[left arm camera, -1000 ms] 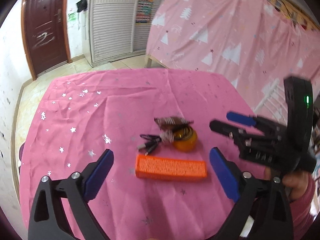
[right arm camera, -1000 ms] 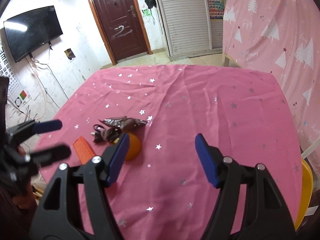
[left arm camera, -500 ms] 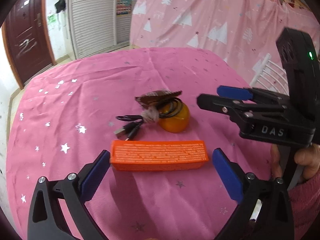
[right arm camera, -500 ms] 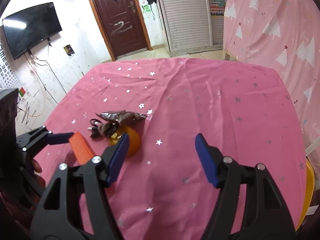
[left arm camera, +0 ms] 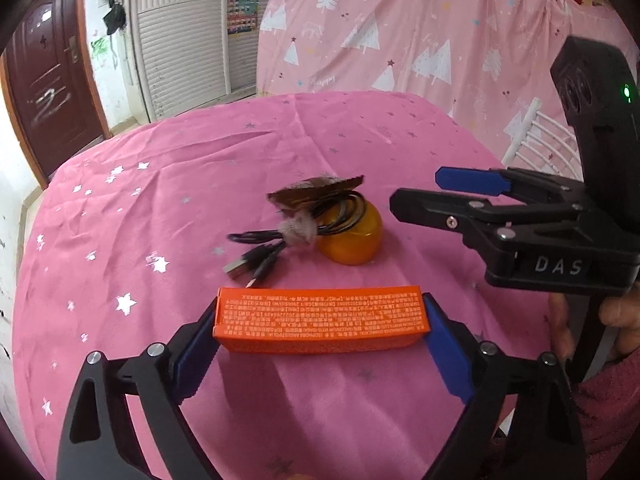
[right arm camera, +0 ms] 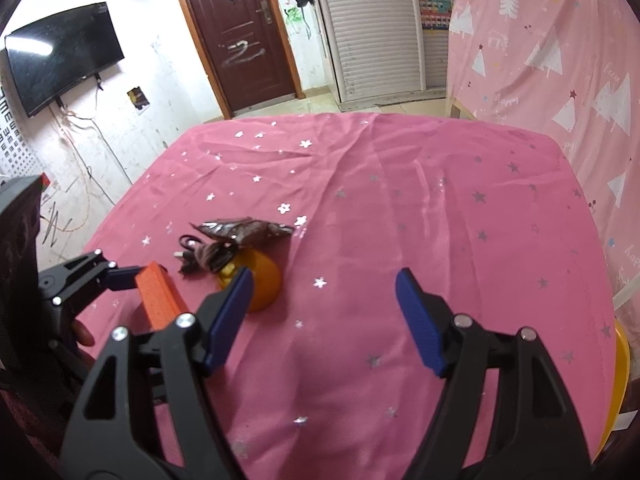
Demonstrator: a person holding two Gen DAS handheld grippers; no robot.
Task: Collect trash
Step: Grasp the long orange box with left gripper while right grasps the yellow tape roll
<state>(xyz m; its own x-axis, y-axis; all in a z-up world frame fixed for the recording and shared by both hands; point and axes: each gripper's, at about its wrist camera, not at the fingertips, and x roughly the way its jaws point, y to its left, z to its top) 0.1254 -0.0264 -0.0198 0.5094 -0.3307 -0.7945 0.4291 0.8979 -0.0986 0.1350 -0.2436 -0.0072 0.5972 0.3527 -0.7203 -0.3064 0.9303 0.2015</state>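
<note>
While the left gripper (left arm camera: 320,320) is bracketing the orange box (left arm camera: 320,318) end to end, its blue pads are lying right at the carton's two short ends and the jaws have just been closing in on it; full clamping pressure cannot be confirmed, so reading it as contact at most, not a secure grip. The box is resting flat on the pink star-print tablecloth (left arm camera: 120,208), long side across the view, presumably approached lengthwise because that is the span the wide jaws can straddle. Just beyond it, a black USB cable (left arm camera: 280,240) is draping against an orange round object (left arm camera: 352,240), with a brown crumpled wrapper (left arm camera: 316,194) perching on top; these are sitting bunched together, likely the remaining trash. Further right, the right gripper (right arm camera: 324,312) is hovering above the cloth with jaws apart and nothing between them, having just been widening, probably waiting near the pile for its turn.
</note>
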